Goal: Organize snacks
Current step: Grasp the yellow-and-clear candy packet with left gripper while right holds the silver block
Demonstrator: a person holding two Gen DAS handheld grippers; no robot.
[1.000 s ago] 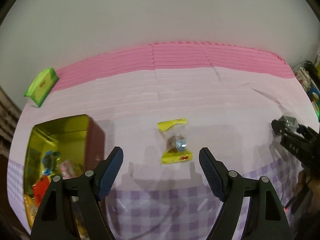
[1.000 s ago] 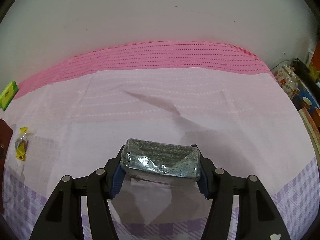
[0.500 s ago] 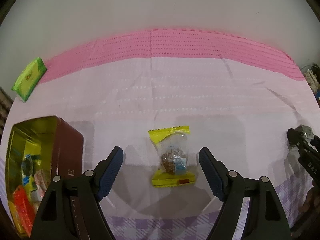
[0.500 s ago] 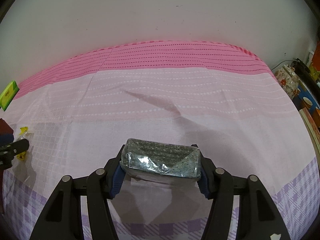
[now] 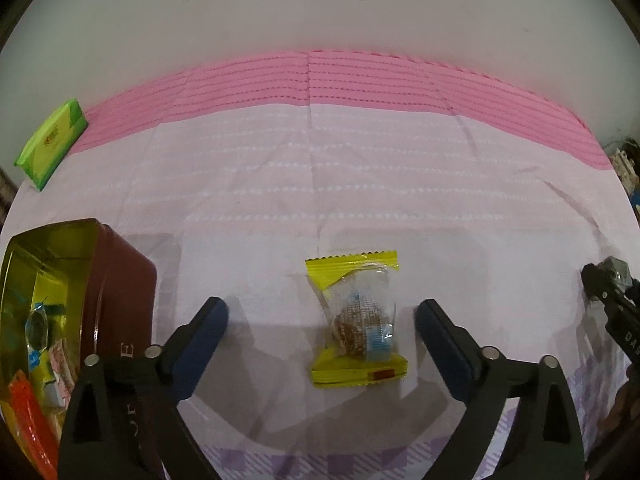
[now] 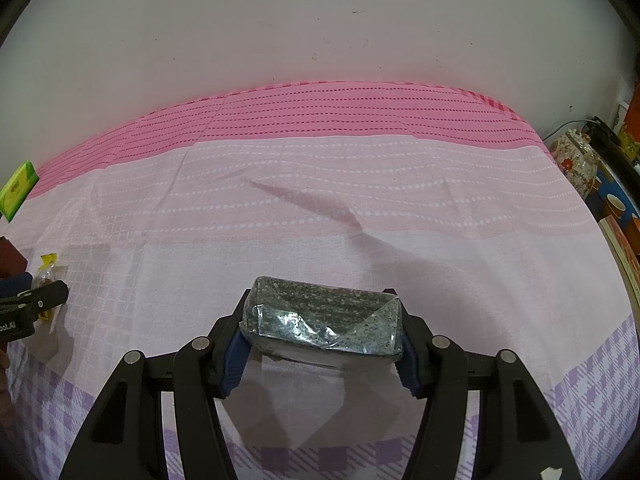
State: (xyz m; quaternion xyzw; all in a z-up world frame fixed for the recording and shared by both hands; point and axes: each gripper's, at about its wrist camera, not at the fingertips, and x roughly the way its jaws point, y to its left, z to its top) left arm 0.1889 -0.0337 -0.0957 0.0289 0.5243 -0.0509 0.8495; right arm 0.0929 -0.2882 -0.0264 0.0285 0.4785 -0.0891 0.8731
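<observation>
The left tool [image 5: 320, 320] points steeply down at the cloth-covered desk [image 5: 360, 184], its jaws opening and standing wide to either side of a yellow-edged snack packet [image 5: 358, 320] that lies flat on the cloth, neither pad touching it; the right tool [image 6: 320, 332] also tilts steeply down, its blue pads pressed on both ends of a dark speckled block in clear wrap [image 6: 324, 316], held just above the cloth; only the left wrist view shows the open maroon tin [image 5: 116, 300] with its gold lining and several wrapped snacks inside, just left of the left tool; a green packet [image 5: 50, 144] lies well apart near the far left edge; the right wrist view alone shows clutter [image 6: 576, 160] beyond the desk's right edge.
</observation>
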